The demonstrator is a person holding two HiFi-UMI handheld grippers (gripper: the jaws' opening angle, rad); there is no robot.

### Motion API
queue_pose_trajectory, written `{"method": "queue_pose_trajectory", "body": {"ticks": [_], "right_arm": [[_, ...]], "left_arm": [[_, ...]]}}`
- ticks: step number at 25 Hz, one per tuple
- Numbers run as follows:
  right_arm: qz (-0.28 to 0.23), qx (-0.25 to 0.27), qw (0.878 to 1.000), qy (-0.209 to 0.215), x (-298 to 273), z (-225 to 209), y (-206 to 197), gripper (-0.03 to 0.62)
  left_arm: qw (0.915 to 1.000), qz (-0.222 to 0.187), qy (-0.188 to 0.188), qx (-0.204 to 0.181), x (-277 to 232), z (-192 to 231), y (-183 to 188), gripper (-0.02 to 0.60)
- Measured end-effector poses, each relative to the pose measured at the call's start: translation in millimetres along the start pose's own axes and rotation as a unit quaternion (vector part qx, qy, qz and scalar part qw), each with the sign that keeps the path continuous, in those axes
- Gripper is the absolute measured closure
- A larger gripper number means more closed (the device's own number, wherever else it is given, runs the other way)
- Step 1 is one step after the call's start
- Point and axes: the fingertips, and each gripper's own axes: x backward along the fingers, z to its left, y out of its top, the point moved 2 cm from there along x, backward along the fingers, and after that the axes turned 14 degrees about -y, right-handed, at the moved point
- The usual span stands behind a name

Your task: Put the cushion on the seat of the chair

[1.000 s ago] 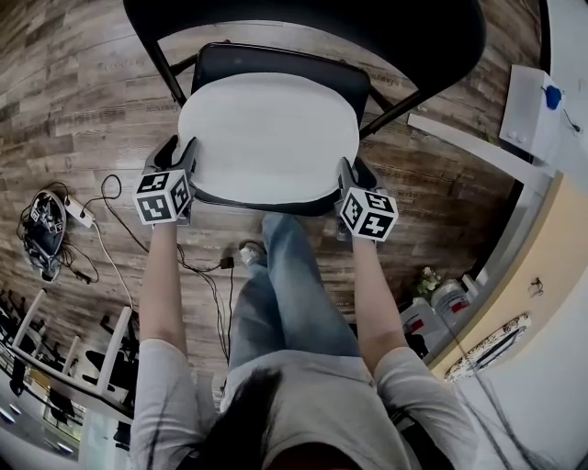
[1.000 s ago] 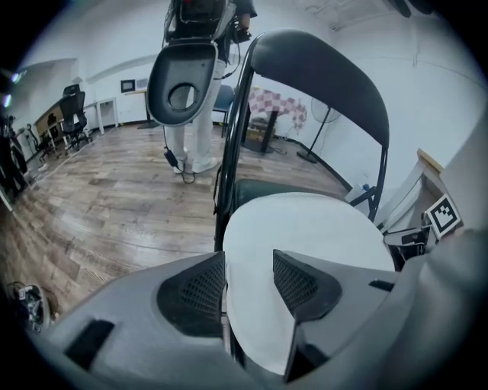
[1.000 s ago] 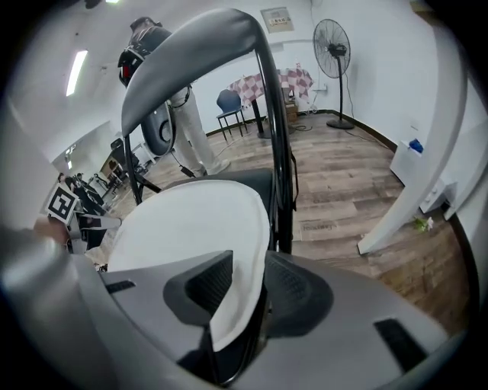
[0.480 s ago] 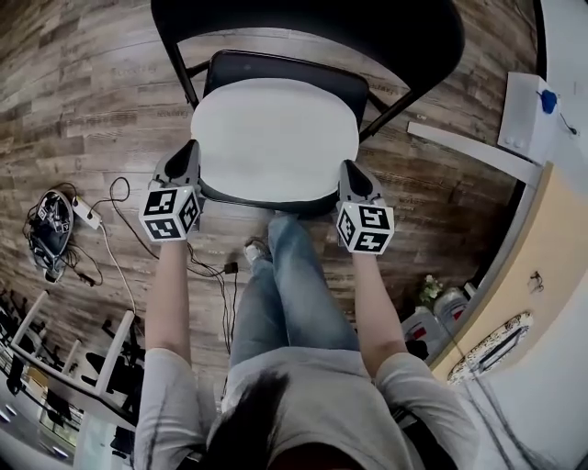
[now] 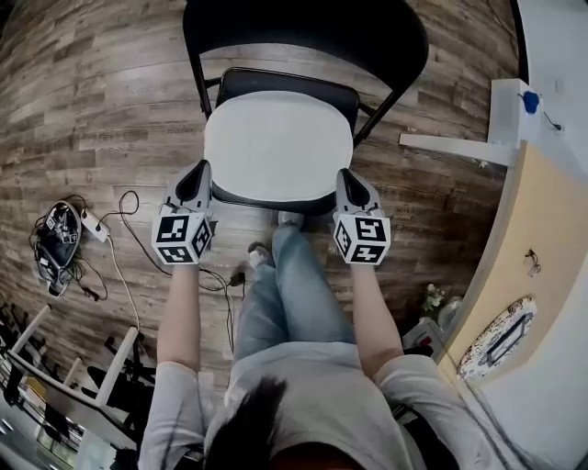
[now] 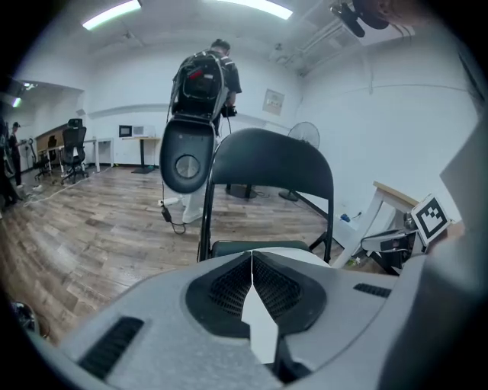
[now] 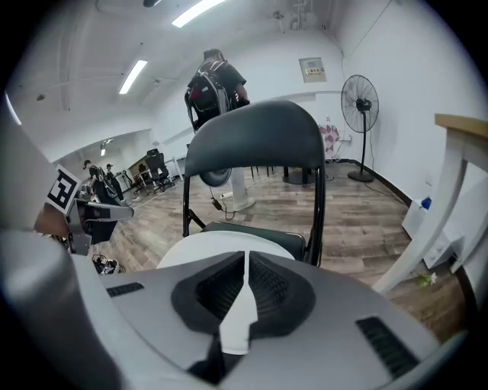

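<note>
Earlier your tongs flanked the cushion's (image 5: 278, 147) sides; now the left tongs (image 5: 200, 173) and right tongs (image 5: 346, 176) sit drawn back toward you, both closed and empty. The white cushion lies flat on the chair (image 5: 303, 27) seat (image 5: 285, 81), ahead, between them.
</note>
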Motion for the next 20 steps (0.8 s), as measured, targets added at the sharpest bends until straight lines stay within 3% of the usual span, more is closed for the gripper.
{"method": "queue_pose_trajectory", "body": {"ticks": [9,20], "right_arm": [[-0.054,-0.018,0.998,-0.001,71,8,37,0.571],[-0.125,-0.003,0.992,-0.001,170,14,84,0.572]], "left_arm": [[0.9988,-0.045,-0.016,-0.013,62,-39,32,0.569],[0.9927,-0.109,-0.04,-0.035,136,-92,84,0.569]]}}
